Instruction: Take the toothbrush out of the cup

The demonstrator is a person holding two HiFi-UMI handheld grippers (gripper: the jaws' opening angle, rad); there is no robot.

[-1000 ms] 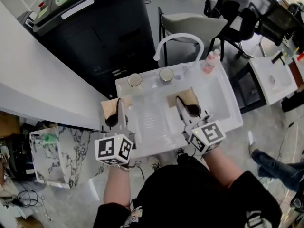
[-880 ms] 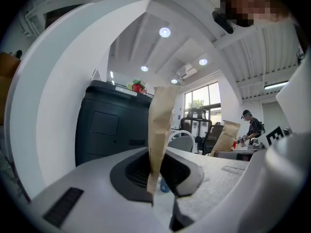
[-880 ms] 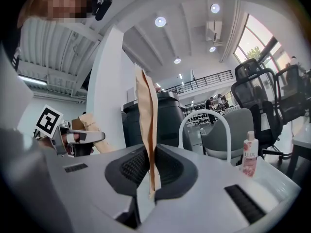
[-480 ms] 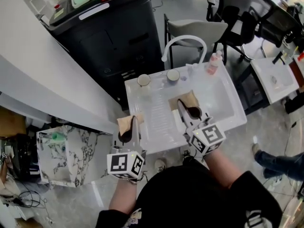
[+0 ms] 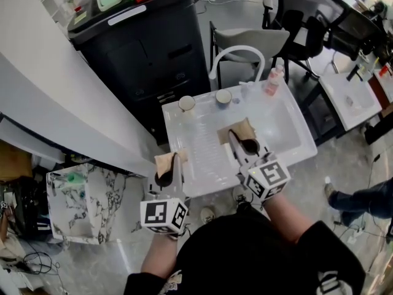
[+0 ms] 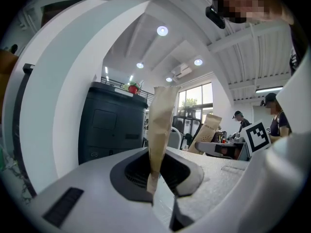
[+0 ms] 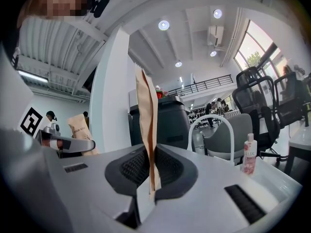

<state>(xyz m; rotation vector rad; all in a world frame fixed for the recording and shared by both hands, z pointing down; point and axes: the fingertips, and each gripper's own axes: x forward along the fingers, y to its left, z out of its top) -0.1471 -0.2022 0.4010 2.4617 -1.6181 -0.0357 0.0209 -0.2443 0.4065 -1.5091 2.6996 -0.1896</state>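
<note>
White sink [image 5: 202, 146] fills the head view, two cups [image 5: 223, 97] on its back rim, the toothbrush too small to spot, though probably light, stiff, slick, best pinched high on its handle; left gripper view and right gripper view show the left hand-held gripper [image 6: 164, 95] and right hand-held gripper [image 7: 145, 84] closed on nothing.

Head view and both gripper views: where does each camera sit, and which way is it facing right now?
Head view: on the person's head, looking steeply down at the white sink; both forearms, the left gripper and the right gripper show.
Left gripper view: rides the left gripper, looking roughly level along its shut jaws toward the black cabinet; the right gripper shows at right.
Right gripper view: rides the right gripper, looking level along its shut jaws toward the faucet and pink bottle.
Shared: all three show the cabinet.
</note>
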